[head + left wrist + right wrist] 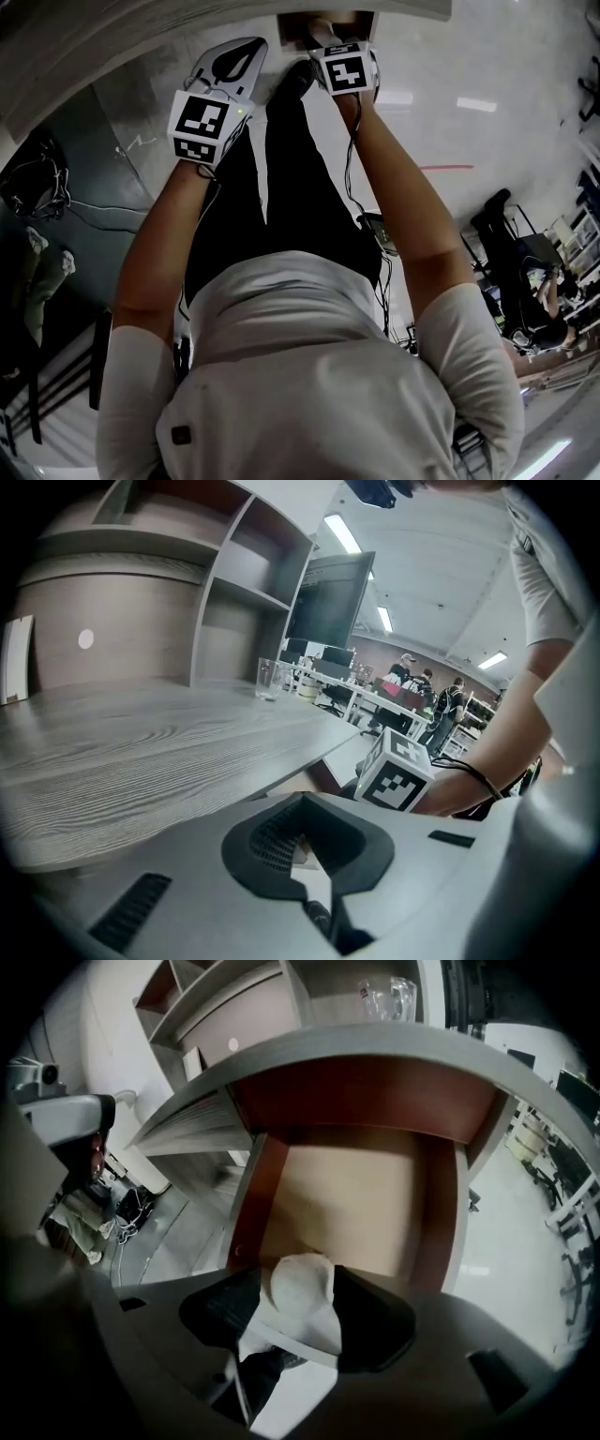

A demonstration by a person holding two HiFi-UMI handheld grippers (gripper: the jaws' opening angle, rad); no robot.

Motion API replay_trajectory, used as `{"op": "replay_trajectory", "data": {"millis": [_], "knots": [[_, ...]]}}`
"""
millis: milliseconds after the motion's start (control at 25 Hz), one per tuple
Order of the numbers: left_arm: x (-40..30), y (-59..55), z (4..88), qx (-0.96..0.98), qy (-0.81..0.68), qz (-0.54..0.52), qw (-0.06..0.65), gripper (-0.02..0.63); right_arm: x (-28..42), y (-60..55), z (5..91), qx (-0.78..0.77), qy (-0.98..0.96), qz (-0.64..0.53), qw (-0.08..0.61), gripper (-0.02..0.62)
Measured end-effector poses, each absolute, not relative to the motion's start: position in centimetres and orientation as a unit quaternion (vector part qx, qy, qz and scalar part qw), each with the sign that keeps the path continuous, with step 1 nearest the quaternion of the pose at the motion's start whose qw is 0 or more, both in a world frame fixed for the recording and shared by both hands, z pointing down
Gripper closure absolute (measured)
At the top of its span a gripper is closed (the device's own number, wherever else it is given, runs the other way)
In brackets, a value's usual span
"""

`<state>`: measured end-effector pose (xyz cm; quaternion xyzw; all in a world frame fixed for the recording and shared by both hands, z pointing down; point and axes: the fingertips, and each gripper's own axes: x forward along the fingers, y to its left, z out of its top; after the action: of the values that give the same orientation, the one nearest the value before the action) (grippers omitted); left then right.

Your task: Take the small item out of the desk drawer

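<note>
The desk drawer stands pulled out under the desktop, its pale wooden bottom bare. A small white roundish item lies at the drawer's near edge, between the wide-apart jaws of my right gripper, whose pads do not press on it. In the head view the right gripper reaches into the drawer at the top, its marker cube facing up. My left gripper hangs left of the drawer, beside the desk edge, its jaws close together with nothing between them.
The grey wood-grain desktop carries a drinking glass and shelving; a dark monitor stands behind. My legs are under the drawer's front. Cables and bags lie on the floor at left. People sit at far desks.
</note>
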<state>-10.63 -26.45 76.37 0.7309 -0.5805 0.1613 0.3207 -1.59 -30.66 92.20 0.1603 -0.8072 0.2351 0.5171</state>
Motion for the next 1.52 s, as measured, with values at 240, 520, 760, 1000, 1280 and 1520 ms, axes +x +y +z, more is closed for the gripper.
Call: {"op": "replay_trajectory", "data": {"millis": [240, 520, 760, 1000, 1280, 1520], "knots": [[-10.6, -27.0, 76.6, 0.730, -0.579, 0.164, 0.324, 0.591, -2.2, -32.0, 92.2, 0.162, -0.808, 0.207, 0.528, 0.391], [-11.4, -26.3, 76.4, 0.730, -0.581, 0.160, 0.323, 0.591, -2.4, -32.0, 91.7, 0.167, -0.810, 0.184, 0.531, 0.428], [-11.3, -26.4, 75.7, 0.736, -0.573, 0.164, 0.321, 0.591, -1.8, -30.8, 90.6, 0.162, -0.801, 0.222, 0.532, 0.431], [-11.0, -25.9, 73.5, 0.741, -0.568, 0.173, 0.314, 0.591, -1.6, -30.4, 87.1, 0.162, -0.815, 0.221, 0.511, 0.431], [-12.0, -25.0, 69.1, 0.755, -0.561, 0.180, 0.289, 0.591, -1.9, -29.8, 79.9, 0.172, -0.840, 0.212, 0.468, 0.431], [-12.2, -23.8, 64.5, 0.764, -0.559, 0.172, 0.273, 0.591, -1.7, -28.8, 73.5, 0.187, -0.859, 0.201, 0.433, 0.433]]}}
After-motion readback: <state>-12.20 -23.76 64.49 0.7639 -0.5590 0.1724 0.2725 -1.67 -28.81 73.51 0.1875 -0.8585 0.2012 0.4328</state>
